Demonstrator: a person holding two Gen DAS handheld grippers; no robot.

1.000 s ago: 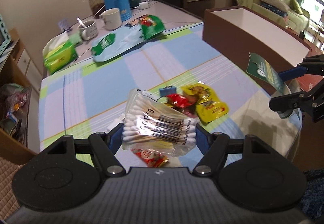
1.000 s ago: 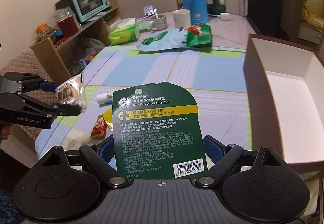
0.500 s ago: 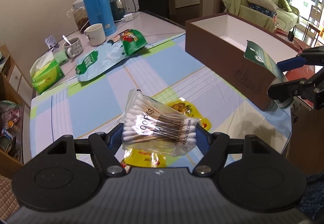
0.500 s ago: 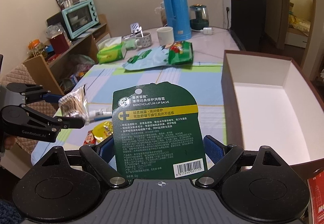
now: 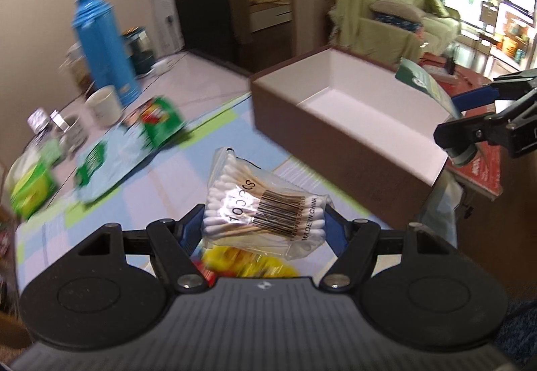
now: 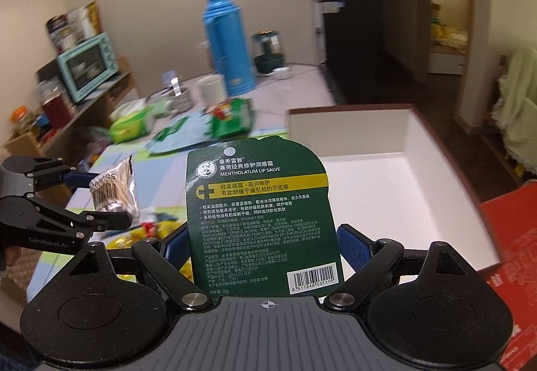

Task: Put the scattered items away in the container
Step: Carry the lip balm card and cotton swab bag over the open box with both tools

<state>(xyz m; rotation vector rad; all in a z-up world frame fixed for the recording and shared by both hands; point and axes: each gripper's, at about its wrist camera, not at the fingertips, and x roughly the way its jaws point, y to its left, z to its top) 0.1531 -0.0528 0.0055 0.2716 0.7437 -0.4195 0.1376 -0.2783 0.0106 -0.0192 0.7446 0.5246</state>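
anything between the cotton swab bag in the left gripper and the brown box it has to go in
Nothing visible blocks it. The cotton swab bag, clamped in the left gripper, is raised over the tablecloth with open air up to the box, whose white interior shows nothing in it.

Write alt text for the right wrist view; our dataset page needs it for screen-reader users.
The right gripper holds a green lip salve card upright before an open, empty brown box. At left, the left gripper holds a bag of cotton swabs above a checked tablecloth.
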